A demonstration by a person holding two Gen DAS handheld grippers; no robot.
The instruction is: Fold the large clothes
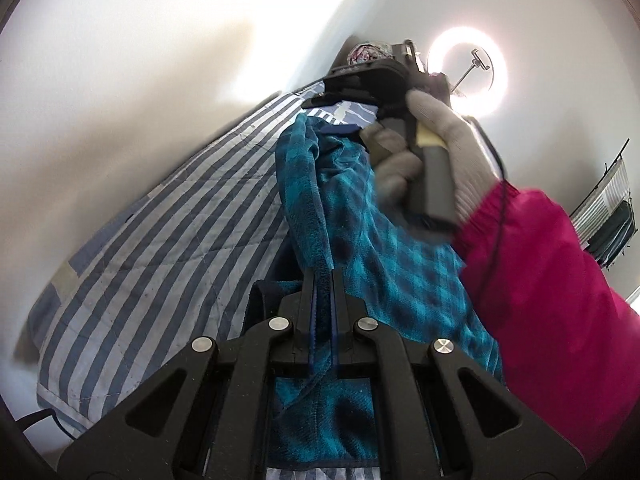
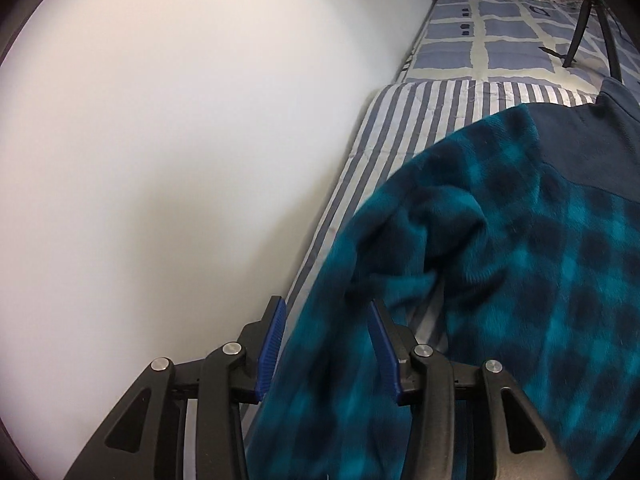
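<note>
Two grippers on one garment | left gripper (image 1: 322,280): jaws clenched on hem of teal plaid fleece (image 1: 384,264) | right gripper (image 2: 328,332): jaws parted, fleece fold between pads, not pinched | fleece lies on striped quilt (image 1: 160,220) on bed, by white wall (image 2: 180,140) | gloved hand (image 1: 436,152), pink sleeve (image 1: 552,280).

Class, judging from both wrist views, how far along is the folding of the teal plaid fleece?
Done: little; the fleece lies rumpled on the striped quilt. In hand: left gripper pinches an edge; right gripper open around fabric. Left: all neat folds.
</note>
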